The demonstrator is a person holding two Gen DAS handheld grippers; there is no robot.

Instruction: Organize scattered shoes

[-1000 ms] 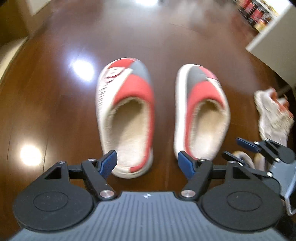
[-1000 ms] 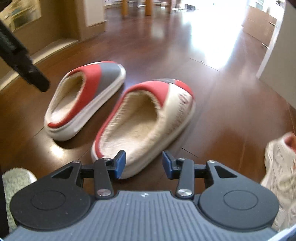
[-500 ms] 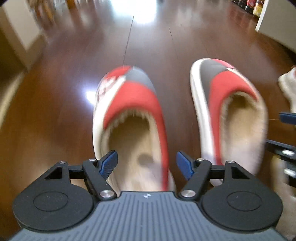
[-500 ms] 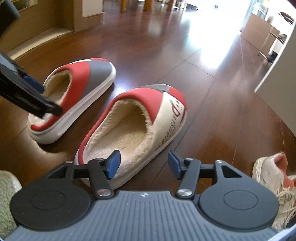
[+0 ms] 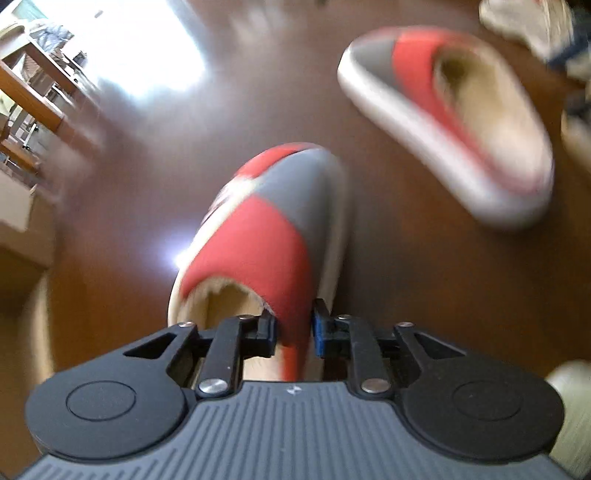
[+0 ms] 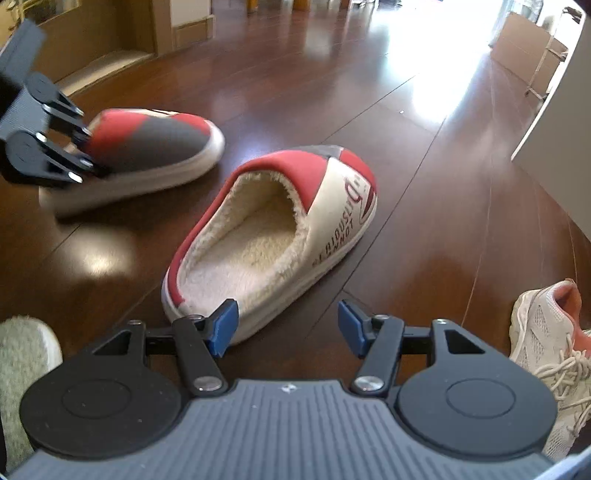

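Observation:
Two red, grey and cream fleece-lined slippers lie on the dark wood floor. My left gripper (image 5: 294,330) is shut on the red upper edge of the left slipper (image 5: 273,225), which looks tilted; the same slipper (image 6: 147,147) and the left gripper (image 6: 88,155) show in the right wrist view at upper left. The other slipper (image 6: 273,236) lies just ahead of my right gripper (image 6: 288,325), which is open and empty, its left finger by the heel. That slipper also shows blurred in the left wrist view (image 5: 461,122).
A white and coral sneaker (image 6: 546,343) lies at the right. A grey fuzzy shoe (image 6: 22,362) is at the lower left. A white cabinet (image 6: 561,110) stands at the right, wooden furniture (image 6: 110,33) at the far left.
My left gripper moved forward over the left slipper and closed on its upper edge; the slipper has shifted and turned. My right gripper opened wider and stayed near the other slipper's heel.

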